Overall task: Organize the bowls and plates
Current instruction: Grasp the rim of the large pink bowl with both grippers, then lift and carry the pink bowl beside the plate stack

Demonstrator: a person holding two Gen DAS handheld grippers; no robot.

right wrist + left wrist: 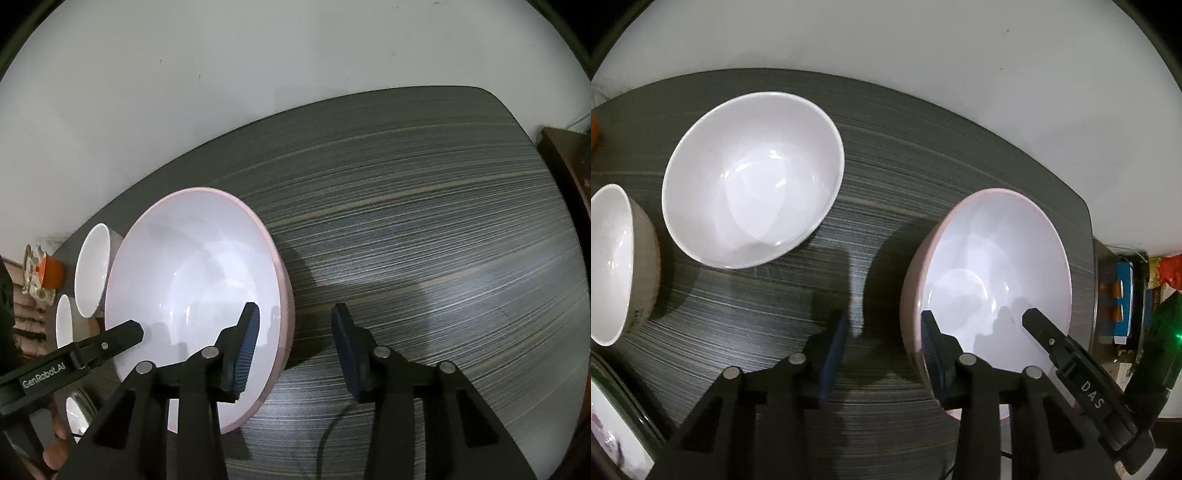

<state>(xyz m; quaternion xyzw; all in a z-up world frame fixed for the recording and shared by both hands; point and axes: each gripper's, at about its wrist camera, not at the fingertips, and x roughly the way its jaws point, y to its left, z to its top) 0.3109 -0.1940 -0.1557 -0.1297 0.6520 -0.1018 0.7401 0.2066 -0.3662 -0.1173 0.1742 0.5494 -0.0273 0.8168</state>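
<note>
A large pink bowl (993,273) with a white inside stands on the dark striped table (886,177). It also shows in the right wrist view (195,280). My left gripper (884,332) is open, its right finger against the bowl's left outer wall, its left finger over bare table. My right gripper (293,332) is open and straddles the bowl's right rim, left finger inside, right finger outside. A white bowl (753,177) stands to the left. A beige bowl (620,262) stands at the far left.
A patterned plate (613,424) lies at the lower left edge. An orange object (51,271) stands beyond the table's left end. A white wall (923,48) runs behind the table. Shelves with boxes (1123,295) are past the table's right edge.
</note>
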